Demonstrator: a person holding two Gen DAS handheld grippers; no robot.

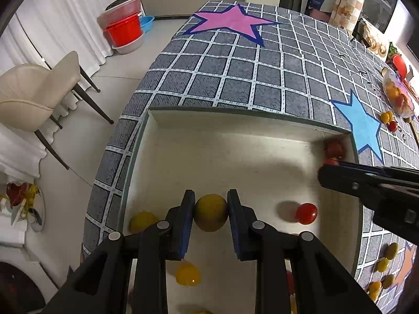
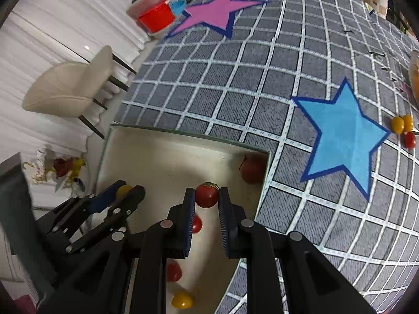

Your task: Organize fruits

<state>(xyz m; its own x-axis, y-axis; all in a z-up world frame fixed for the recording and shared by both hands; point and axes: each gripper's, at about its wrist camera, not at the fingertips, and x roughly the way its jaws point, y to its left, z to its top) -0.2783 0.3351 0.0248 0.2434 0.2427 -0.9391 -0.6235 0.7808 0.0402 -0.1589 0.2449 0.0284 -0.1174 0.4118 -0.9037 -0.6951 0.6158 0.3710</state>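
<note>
My left gripper is shut on a yellow tomato and hangs over the white tray. Yellow tomatoes lie in the tray's left part and a red tomato lies to the right. My right gripper is shut on a red tomato with a green stalk, above the tray's right corner, where a darker red fruit rests. From the right wrist view the left gripper shows at the left, holding its yellow tomato. More red tomatoes lie below.
The tray sits at the near left corner of a grey checked tablecloth with a blue star and a pink star. Loose tomatoes lie past the blue star and others at the right. A beige chair stands left.
</note>
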